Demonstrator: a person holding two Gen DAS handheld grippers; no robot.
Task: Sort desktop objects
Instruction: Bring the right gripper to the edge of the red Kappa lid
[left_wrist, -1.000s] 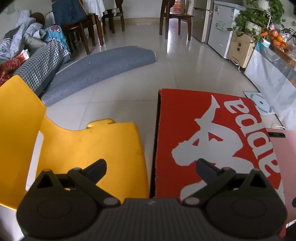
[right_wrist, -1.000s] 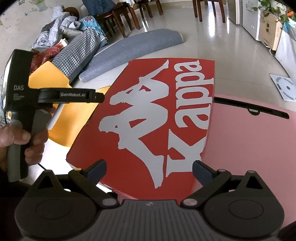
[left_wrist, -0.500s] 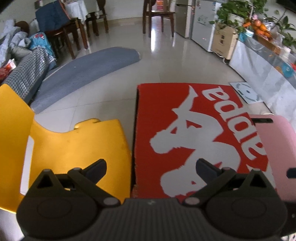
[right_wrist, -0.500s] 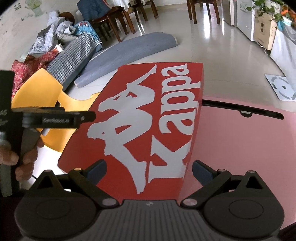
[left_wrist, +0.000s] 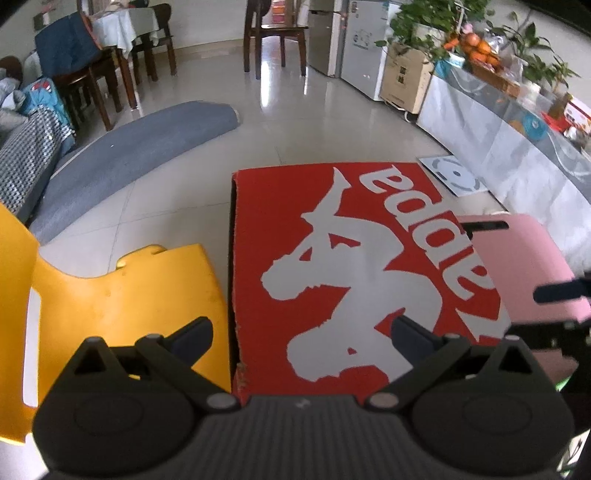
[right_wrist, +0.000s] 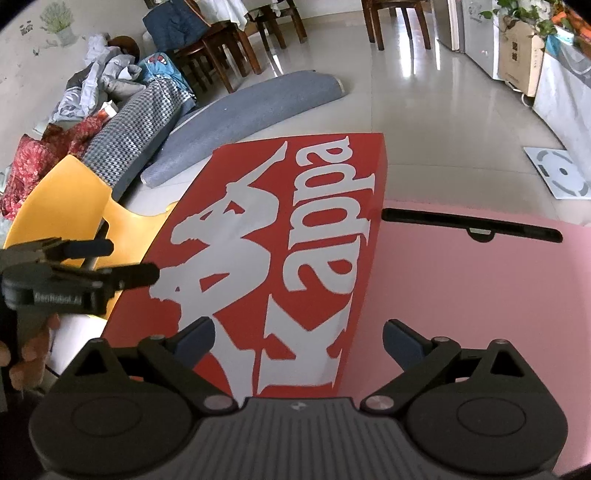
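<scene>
Hovering over a red Kappa shoebox (left_wrist: 354, 273), the left gripper (left_wrist: 301, 330) has its two dark fingers spread wide, with nothing between them. From the left wrist view, one fingertip sits above the yellow plastic chair (left_wrist: 122, 295) to the left of the box, and the other above the box lid. The lid carries a white logo of two seated figures back to back and the white word "Kappa", which reads upside down in this view. The chair seat lies just beside the box's left edge. A pink tabletop (left_wrist: 524, 266) meets the box on its right side, and a dark slot runs along the far edge of the pink surface.

From the right wrist view, the right gripper (right_wrist: 297, 341) is also spread open and empty. It straddles the line where the shoebox (right_wrist: 280, 236) meets the pink tabletop (right_wrist: 480, 291), one fingertip over the red lid and the other over the pink surface. The left gripper (right_wrist: 99, 266) shows at the left edge of this view, held by a hand (right_wrist: 26, 350), its fingers pointing toward the box's left side.

Beyond the box, a rolled grey mat (right_wrist: 251, 114) lies on a glossy tiled floor (left_wrist: 303, 125). Wooden chairs (left_wrist: 275, 33) stand farther back, and a heap of clothes (right_wrist: 103, 92) sits to the far left.
</scene>
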